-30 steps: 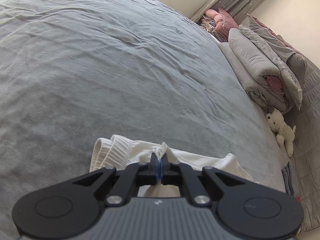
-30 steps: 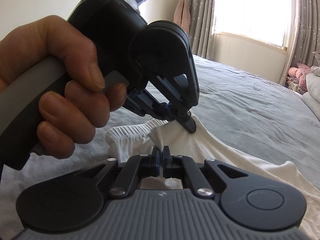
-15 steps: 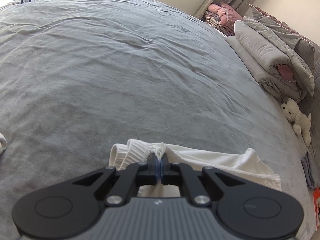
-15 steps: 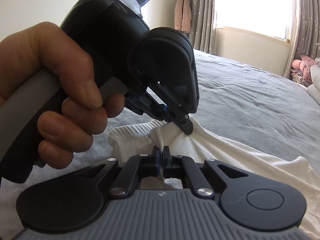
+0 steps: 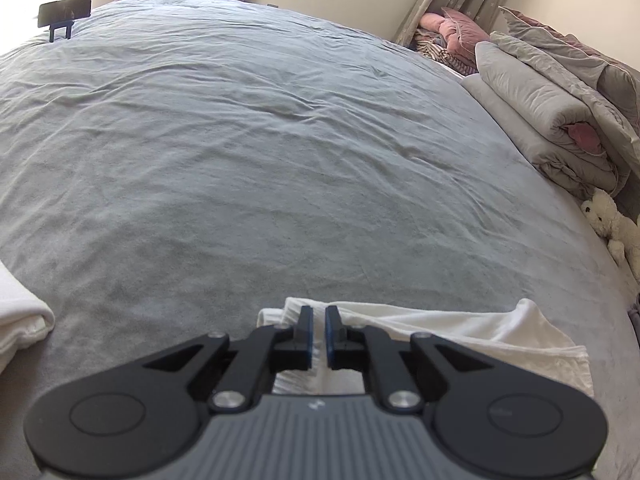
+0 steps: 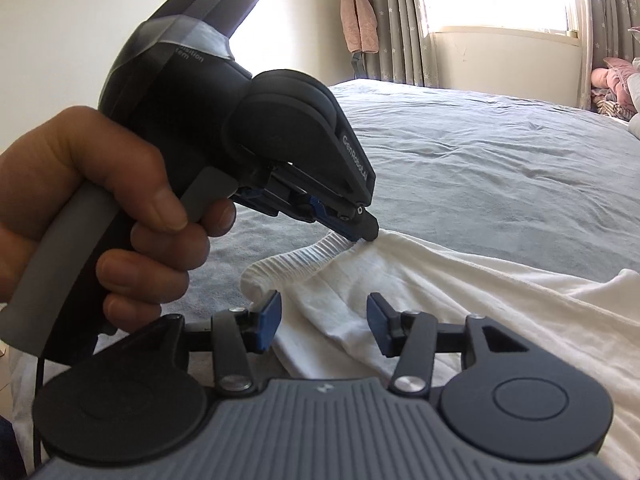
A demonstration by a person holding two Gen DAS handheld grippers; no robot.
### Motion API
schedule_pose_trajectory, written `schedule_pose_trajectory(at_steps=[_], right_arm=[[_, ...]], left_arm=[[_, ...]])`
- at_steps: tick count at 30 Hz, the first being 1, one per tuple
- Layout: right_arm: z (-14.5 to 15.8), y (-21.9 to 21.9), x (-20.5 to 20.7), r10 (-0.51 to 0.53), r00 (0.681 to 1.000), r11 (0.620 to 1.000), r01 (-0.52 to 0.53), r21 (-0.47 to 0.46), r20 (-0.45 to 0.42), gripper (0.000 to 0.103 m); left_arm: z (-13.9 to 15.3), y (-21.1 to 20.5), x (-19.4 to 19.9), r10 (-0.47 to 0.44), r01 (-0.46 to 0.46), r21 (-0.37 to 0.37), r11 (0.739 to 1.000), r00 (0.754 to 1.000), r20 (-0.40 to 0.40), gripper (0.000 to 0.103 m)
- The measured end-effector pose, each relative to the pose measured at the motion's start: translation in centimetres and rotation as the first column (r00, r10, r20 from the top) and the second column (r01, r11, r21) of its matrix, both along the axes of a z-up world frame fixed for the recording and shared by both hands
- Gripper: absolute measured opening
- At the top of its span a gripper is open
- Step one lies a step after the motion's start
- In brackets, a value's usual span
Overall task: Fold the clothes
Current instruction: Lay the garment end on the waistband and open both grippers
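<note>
White shorts with a ribbed waistband (image 6: pixel 304 256) lie flat on the grey bed (image 5: pixel 240 160). In the left wrist view the shorts (image 5: pixel 460 332) spread out to the right just past my left gripper (image 5: pixel 316 334), whose jaws stand a narrow gap apart with no cloth between them. In the right wrist view my right gripper (image 6: pixel 322 320) is wide open over the shorts (image 6: pixel 440 300), empty. The left gripper (image 6: pixel 366 234) shows there too, held by a hand, its tips resting at the waistband edge.
Another white folded cloth (image 5: pixel 20 320) lies at the left edge. Rolled grey quilts (image 5: pixel 540 120) and a white plush toy (image 5: pixel 608 224) line the right side of the bed. Pink cushions (image 5: pixel 448 36) sit below the window. A small dark stand (image 5: pixel 64 12) is at the far left.
Both grippers have let go of the waistband: the right one opened wide, the left one opened slightly. The shorts have settled flat on the bed. The left view has tilted up.
</note>
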State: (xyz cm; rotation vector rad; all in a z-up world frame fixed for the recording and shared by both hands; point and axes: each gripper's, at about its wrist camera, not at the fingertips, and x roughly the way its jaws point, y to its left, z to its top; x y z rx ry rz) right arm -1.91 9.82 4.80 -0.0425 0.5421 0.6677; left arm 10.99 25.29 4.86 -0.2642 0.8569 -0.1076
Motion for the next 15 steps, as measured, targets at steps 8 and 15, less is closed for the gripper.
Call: schedule_pose_trajectory(at_steps=[8,15], right_arm=[[1.6,-3.2,-1.7,-0.041,0.999,0.998,0.041,-0.052,0.016,0.052],[2.6,-11.6,1.0,-0.134,0.991,0.981,0.130,-0.144,-0.019,0.052]], left_arm=[[1.6,-0.6,-1.4,-0.029,0.031,-0.032,0.999,0.998,0.063,0.007],[0.0,-3.5,-1.9,-0.093,0.093,-0.018,0.996,0.996,-0.006,0.010]])
